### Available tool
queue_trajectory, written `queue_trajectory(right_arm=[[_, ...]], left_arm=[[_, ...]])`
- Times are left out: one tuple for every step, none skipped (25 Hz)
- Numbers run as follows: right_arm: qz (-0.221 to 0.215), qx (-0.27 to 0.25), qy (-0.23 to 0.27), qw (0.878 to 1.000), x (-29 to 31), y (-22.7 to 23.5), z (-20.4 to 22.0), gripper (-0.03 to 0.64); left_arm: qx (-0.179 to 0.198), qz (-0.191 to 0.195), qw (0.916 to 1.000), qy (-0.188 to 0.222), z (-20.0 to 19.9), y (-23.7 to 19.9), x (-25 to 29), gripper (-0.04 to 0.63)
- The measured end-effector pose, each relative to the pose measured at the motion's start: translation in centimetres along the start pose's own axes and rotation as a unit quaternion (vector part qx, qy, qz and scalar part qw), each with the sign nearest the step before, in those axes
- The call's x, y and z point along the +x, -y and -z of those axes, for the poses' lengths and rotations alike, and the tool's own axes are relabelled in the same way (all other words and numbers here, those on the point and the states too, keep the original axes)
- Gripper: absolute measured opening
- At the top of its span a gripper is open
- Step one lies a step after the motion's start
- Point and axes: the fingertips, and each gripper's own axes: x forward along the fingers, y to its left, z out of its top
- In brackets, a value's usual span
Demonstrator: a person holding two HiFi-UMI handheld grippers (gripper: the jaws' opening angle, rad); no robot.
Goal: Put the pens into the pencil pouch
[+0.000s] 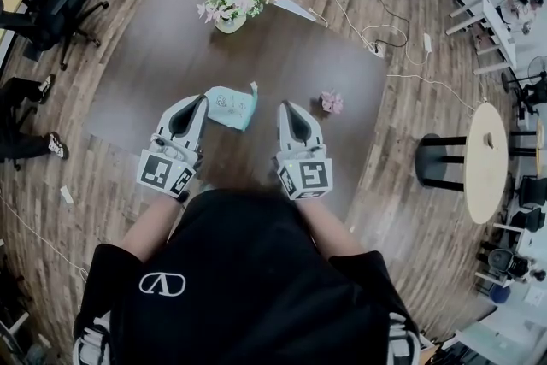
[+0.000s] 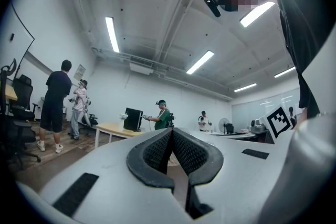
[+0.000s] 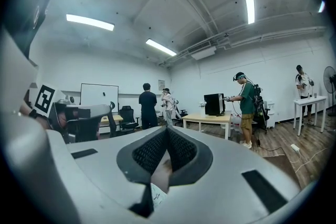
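Observation:
A light blue pencil pouch (image 1: 231, 107) lies on the dark table (image 1: 154, 90), between and just beyond my two grippers. A thin pale piece (image 1: 254, 87) sticks up at the pouch's right end; I cannot tell whether it is a pen. My left gripper (image 1: 203, 99) is shut and empty, its tip next to the pouch's left end. My right gripper (image 1: 283, 106) is shut and empty too, a little right of the pouch. Both gripper views look level across the room, with the left gripper (image 2: 171, 131) and the right gripper (image 3: 167, 128) showing closed tips. No loose pen shows.
A small pink object (image 1: 332, 102) lies on the table to the right of my right gripper. A vase of flowers (image 1: 229, 6) stands at the far edge. A round stool-like table (image 1: 484, 160) is on the right. Office chairs (image 1: 51, 0) stand at the left, and people stand around the room.

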Motion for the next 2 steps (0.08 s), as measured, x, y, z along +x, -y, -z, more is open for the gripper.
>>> queue_trajectory(right_arm=[[0.0,0.001,0.0,1.0,-0.04,0.08,0.06,-0.002],[0.0,0.002,0.0,1.0,-0.08,0.15,0.12,-0.002]], left_arm=[[-0.002,0.0,1.0,-0.001,0.11,0.02,-0.01,0.003],[-0.004,0.0,1.0,-0.002,0.21,0.03,-0.01,0.003]])
